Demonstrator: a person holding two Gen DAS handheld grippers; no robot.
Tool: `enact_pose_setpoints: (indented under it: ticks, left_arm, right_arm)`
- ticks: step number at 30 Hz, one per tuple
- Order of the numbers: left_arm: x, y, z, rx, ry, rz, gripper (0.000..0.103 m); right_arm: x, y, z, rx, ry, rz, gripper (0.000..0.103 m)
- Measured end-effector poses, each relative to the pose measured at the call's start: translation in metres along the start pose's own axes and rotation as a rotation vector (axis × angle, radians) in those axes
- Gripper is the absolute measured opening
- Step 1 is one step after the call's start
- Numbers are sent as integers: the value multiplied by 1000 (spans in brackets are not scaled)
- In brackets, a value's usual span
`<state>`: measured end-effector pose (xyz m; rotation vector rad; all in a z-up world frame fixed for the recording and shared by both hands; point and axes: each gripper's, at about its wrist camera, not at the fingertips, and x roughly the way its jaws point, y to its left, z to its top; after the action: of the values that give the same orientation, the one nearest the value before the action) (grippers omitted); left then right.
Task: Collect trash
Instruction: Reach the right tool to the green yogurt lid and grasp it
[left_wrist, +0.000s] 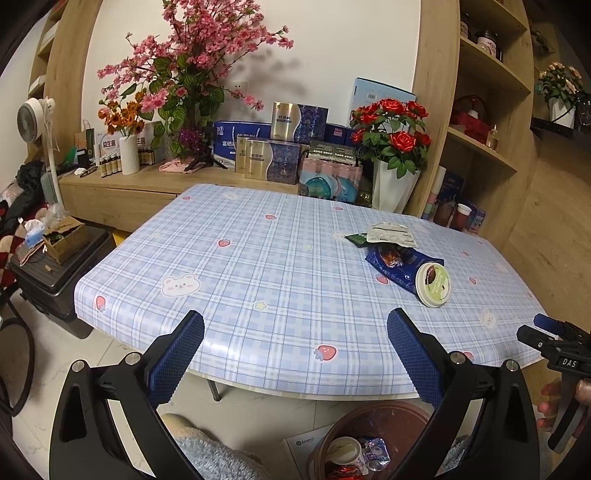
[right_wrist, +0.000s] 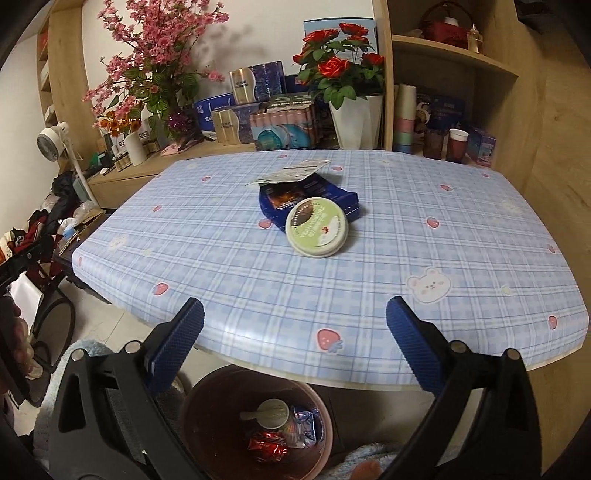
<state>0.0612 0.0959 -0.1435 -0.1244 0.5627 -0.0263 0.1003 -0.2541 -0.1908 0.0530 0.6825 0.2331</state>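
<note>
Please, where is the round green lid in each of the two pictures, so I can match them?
Left wrist view: the round green lid lies right of centre on the table, against the dark blue wrapper.
Right wrist view: the lid lies near the centre, just above the middle.
Shared landmark: the red rose bouquet behind the table.

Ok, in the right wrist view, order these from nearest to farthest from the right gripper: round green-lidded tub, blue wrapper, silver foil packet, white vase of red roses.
1. Round green-lidded tub, table centre, nearest the right gripper.
2. Blue wrapper, just behind, under the tub's far edge.
3. Silver foil packet, resting on the wrapper's far end.
4. White vase of red roses, beyond the table.
</note>
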Motion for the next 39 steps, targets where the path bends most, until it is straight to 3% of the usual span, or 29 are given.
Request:
enact_pose_setpoints:
  ticks: [13, 21, 28, 39]
  left_arm:
    - [33, -20, 7, 19, 30, -40, 97]
    - [60, -26, 5, 9, 61, -49, 97]
    - [85, -29, 10, 18, 61, -50, 97]
    - [124, -40, 23, 62, 47, -54, 97]
  right_arm:
    - [20, -16, 13, -6, -3, 16, 97]
    - [44, -31, 14, 2, 59, 23, 97]
    - [69, -38, 20, -39, 74, -59, 97]
    - [120, -44, 41, -28, 77, -63, 97]
